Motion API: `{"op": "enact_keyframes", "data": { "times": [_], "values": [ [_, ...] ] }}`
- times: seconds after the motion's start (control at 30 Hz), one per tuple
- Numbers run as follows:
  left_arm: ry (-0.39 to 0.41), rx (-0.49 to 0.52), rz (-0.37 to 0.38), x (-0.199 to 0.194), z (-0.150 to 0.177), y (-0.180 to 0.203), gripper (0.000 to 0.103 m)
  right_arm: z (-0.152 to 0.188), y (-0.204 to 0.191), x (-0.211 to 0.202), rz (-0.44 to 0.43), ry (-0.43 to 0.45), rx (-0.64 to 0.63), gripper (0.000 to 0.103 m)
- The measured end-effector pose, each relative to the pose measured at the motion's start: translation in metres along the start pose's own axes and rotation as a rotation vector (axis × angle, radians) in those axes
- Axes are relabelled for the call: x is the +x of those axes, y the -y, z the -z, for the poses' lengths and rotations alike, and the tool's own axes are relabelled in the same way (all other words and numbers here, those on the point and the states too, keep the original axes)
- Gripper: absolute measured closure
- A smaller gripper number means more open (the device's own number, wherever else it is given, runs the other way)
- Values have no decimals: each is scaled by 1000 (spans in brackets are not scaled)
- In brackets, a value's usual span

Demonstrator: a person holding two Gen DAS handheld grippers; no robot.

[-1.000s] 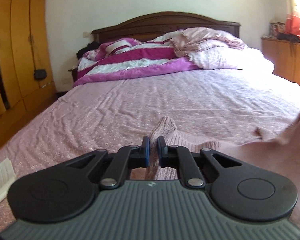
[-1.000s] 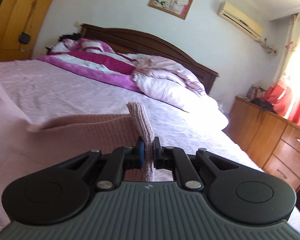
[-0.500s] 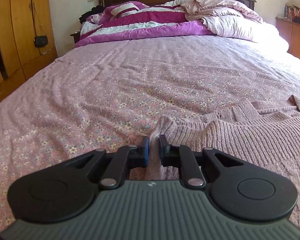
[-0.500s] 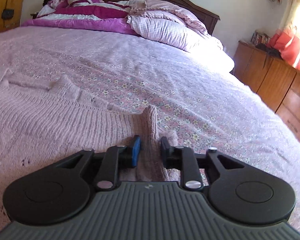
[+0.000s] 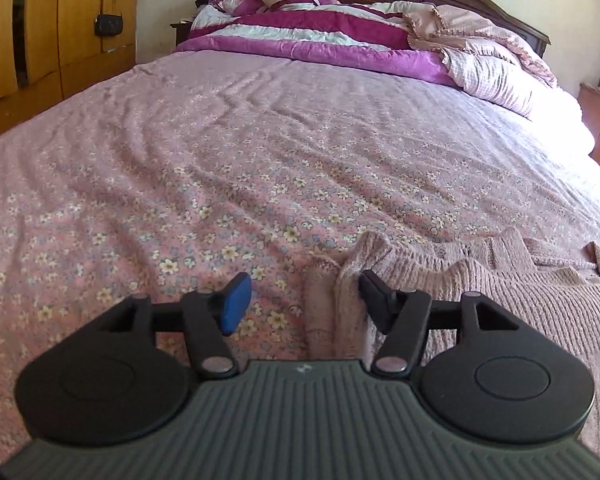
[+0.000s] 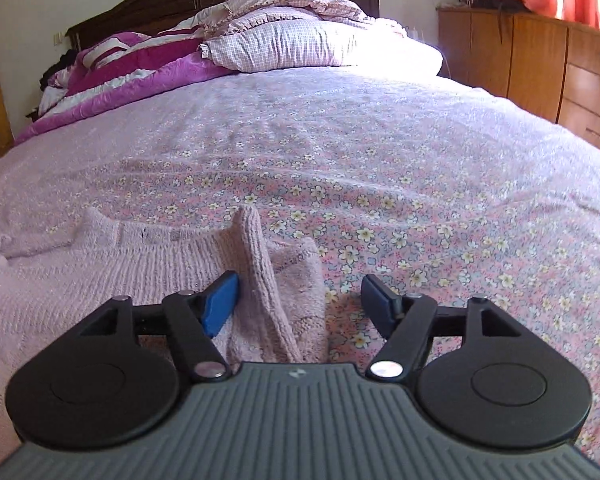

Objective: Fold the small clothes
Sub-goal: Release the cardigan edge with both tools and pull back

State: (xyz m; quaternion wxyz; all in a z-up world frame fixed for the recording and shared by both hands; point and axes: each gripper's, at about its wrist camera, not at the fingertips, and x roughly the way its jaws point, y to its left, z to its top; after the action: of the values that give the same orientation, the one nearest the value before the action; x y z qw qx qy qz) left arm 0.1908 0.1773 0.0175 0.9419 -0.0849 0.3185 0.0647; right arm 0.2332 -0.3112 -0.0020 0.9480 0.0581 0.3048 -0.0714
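A pale pink knitted sweater [image 5: 500, 296] lies spread on the flowered bedsheet [image 5: 220, 184]. My left gripper [image 5: 302, 296] is open, low over the sheet. A bunched corner of the sweater [image 5: 340, 300] stands between its fingers, against the right one. In the right wrist view the sweater [image 6: 100, 276] lies to the left. My right gripper [image 6: 298, 300] is open too, with a raised fold of the sweater [image 6: 268, 280] between its fingers, next to the left blue pad [image 6: 220, 304].
A purple and white quilt [image 5: 300, 36] and pink pillows [image 6: 300, 44] are heaped at the headboard. Wooden wardrobes [image 5: 60, 20] stand left of the bed. A wooden dresser [image 6: 540, 64] stands to the right.
Both grippers have opened and let go of the sweater corners that they pinched. The sweater, held up a second ago, now lies flat on the bed.
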Motion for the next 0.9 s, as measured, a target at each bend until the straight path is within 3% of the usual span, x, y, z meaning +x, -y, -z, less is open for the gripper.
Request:
{"op": "enact_keyframes", "data": {
  "times": [0.17,0.37,0.6,0.73,0.77,0.83,0.87,0.9],
  "values": [
    [10,76,-6,-19,-8,10,42,-2,3,-7,-6,-4,8,21],
    [56,119,46,-44,-24,22,42,-5,-2,-40,-28,49,-53,13],
    [-31,109,145,-28,-27,34,42,-19,-6,-69,-154,80,-67,12],
    [-93,75,99,-3,-21,35,42,-22,-12,-47,-170,-6,-104,12],
    [-98,72,83,1,-18,34,42,-20,-11,-41,-175,-19,-95,13],
    [-94,77,88,3,-14,34,42,-16,-9,-31,-191,-42,-77,27],
    [-92,90,104,3,-12,35,45,-14,-10,-28,-204,-49,-78,50],
    [-89,112,139,3,-10,36,49,-13,-12,-25,-204,-53,-87,60]
  ]
}}
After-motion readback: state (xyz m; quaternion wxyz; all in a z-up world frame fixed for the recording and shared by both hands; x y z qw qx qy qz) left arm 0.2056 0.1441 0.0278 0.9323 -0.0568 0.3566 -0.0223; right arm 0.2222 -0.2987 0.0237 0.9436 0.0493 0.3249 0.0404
